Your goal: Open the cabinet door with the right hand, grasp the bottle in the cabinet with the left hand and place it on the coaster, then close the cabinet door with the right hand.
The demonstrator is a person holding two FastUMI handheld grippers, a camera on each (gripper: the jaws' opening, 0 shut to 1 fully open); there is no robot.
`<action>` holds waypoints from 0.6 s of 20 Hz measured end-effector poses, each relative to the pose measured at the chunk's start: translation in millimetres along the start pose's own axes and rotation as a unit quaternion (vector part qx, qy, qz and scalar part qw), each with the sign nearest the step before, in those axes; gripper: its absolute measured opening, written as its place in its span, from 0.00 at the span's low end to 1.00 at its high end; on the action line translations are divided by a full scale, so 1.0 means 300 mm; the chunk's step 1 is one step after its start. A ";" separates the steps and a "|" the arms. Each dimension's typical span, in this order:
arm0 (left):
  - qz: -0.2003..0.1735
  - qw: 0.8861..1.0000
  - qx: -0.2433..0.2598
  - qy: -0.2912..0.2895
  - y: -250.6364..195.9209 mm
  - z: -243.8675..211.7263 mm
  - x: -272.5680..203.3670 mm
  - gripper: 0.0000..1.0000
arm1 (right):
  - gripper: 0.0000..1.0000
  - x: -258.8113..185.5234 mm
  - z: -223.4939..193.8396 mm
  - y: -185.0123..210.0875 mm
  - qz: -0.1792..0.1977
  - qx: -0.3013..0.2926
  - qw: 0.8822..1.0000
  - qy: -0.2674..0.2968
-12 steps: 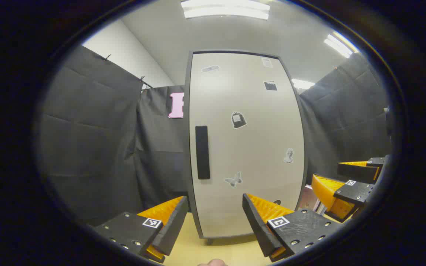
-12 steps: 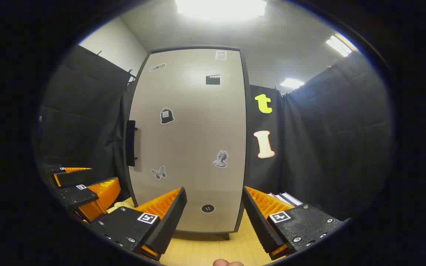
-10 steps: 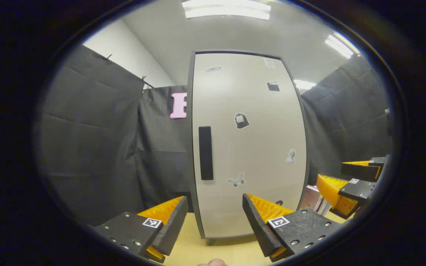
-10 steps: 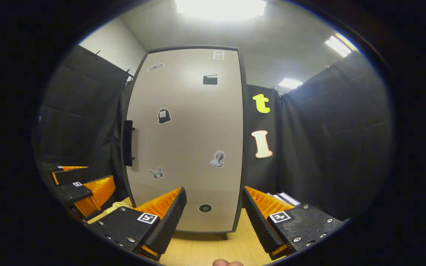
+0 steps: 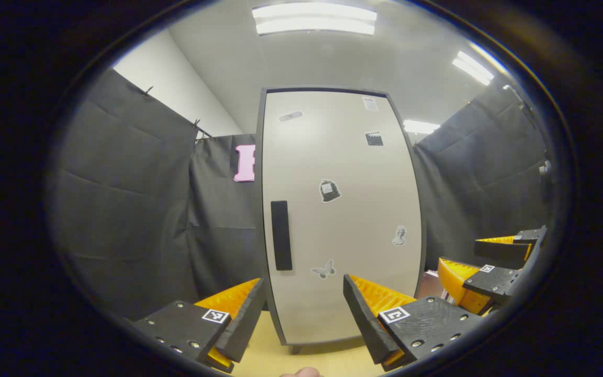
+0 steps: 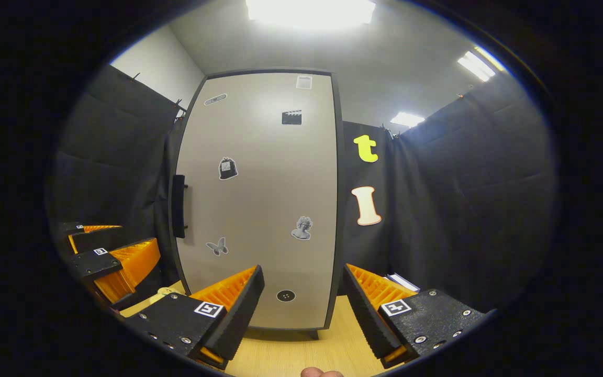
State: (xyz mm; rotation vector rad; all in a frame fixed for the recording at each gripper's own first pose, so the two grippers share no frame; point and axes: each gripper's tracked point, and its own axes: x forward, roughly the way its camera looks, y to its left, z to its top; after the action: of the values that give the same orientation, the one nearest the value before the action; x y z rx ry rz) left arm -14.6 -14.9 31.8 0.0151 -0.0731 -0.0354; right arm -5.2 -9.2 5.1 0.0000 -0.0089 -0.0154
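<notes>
Both views pulled back slightly in the last half second, cabinet door (image 6: 259,199) still closed mid-frame, handle (image 6: 178,206) untouched, right gripper (image 6: 301,309) and left gripper (image 5: 301,309) both spread, empty.

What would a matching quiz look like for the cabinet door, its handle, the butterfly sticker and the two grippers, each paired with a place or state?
Things:
1. cabinet door
2. handle
3. butterfly sticker
4. left gripper and right gripper

Place or state:
A. fingers apart, holding nothing
B. shut
C. low on the door, below the other stickers
D. upright black bar at the door's left edge

Pairs: 1-B, 2-D, 3-C, 4-A
</notes>
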 end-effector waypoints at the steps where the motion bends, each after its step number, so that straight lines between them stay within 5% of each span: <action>1: -0.001 1.000 -0.004 0.005 -0.001 -0.012 0.001 0.88 | 0.93 0.002 -0.001 -0.001 0.001 0.000 1.000 0.001; 12: -0.004 1.000 -0.016 0.021 0.000 -0.047 0.032 0.88 | 0.93 0.023 -0.017 0.000 0.003 0.003 1.000 0.009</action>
State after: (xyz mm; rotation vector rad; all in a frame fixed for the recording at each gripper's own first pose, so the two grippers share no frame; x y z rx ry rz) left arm -4.1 -15.1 18.6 -0.0151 -0.0308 -0.0450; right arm 1.7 -9.3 -0.1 0.0066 0.0084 -0.0100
